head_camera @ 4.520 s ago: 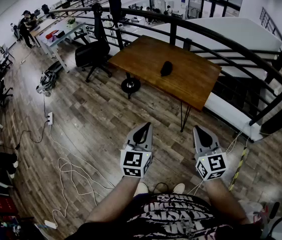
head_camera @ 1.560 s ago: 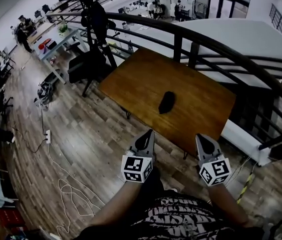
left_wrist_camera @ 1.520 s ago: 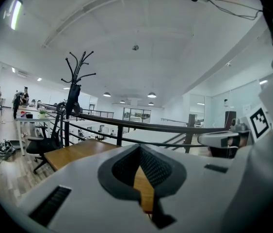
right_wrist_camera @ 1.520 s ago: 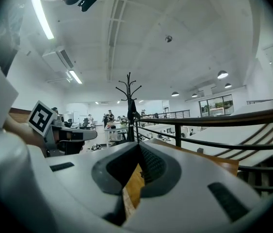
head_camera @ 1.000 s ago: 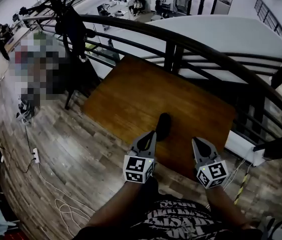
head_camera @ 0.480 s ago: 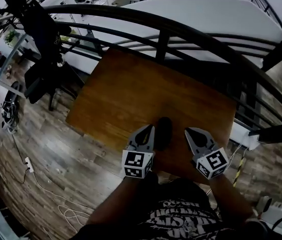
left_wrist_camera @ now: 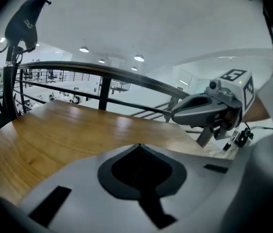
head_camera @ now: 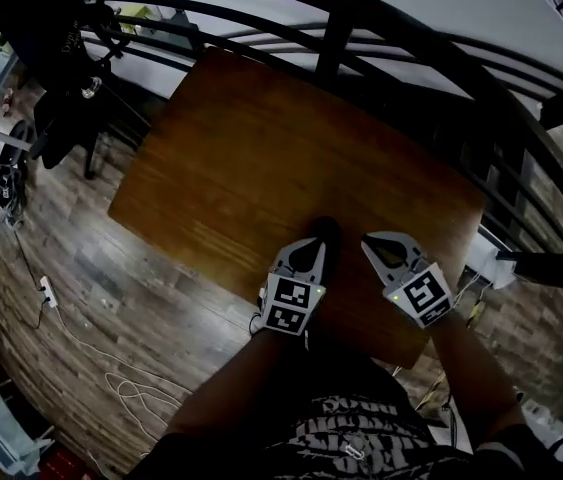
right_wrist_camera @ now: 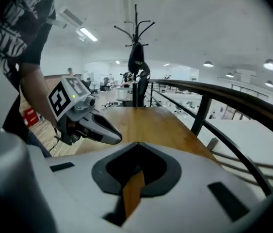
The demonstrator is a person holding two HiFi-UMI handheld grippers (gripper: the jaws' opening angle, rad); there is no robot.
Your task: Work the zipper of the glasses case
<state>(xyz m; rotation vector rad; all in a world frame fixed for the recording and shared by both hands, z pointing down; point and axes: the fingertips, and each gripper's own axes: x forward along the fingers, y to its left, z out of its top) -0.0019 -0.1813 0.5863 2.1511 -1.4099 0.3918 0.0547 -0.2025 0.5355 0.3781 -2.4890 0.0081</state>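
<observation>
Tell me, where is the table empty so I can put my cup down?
Most of the wooden table is bare: the far half by the railing and the left side. It is crowded only at the near edge, around the glasses case, left gripper and right gripper.

No word or number can be read anywhere. The left gripper (head_camera: 308, 251) and the right gripper (head_camera: 376, 246) carry only black-and-white square marker patterns, no letters. The person's shirt (head_camera: 361, 430) bears pale lettering, too distorted and dim to make out in any view.
</observation>
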